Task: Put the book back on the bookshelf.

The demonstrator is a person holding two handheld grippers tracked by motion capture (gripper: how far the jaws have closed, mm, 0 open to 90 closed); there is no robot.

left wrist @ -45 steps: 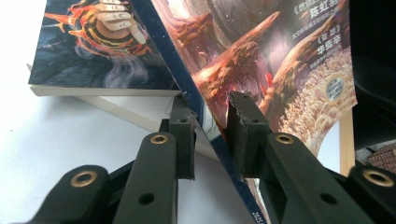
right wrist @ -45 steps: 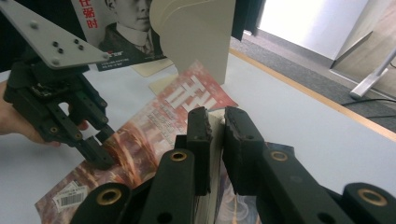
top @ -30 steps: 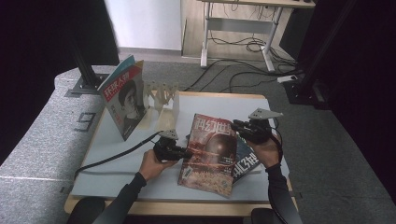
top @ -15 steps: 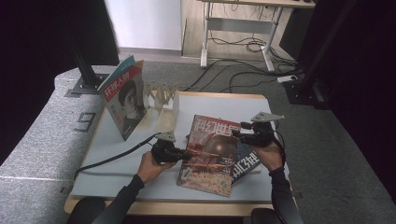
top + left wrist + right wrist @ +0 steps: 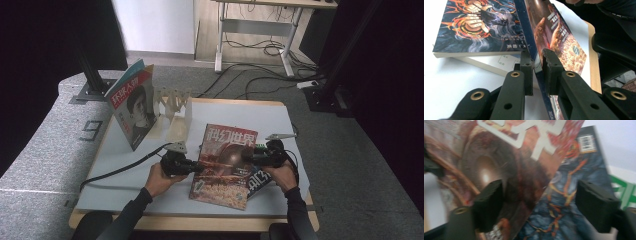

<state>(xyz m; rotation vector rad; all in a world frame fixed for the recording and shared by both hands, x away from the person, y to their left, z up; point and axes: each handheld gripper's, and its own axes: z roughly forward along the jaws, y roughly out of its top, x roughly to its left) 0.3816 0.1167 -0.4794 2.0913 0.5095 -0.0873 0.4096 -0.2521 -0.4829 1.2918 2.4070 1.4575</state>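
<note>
Right now the left gripper [image 5: 537,72] is clenched on the near edge of a glossy red-and-brown magazine [image 5: 225,165], which sits at lower centre of the high view, tilted up off the blue-covered paperback [image 5: 476,25] beneath it. In the left gripper view its two black jaws pinch the magazine's thin cover edge between them. The right gripper [image 5: 549,205] has just been opening; in its own view its jaws stand wide, released, with the magazine's right edge and the paperback lying between them but neither pad pressing on anything.

As a judgement, the main risk is that the magazine now hangs from one pinch alone. It is limp and slick, so it could sag, swing or slide out of the left jaws and flop back onto the paperback. A thin grip near the corner may also crease or tear the cover. If the right gripper closes from where it is, it could catch the paperback together with the magazine and drag both.

Counted: two grippers, each in one hand; one red magazine in hand; one blue paperback under it, with some white sheets beneath; one more magazine with a portrait cover [image 5: 132,107] standing at upper left of the high view; one pale slotted rack [image 5: 174,105] beside it; one white-topped table [image 5: 240,112].
</note>
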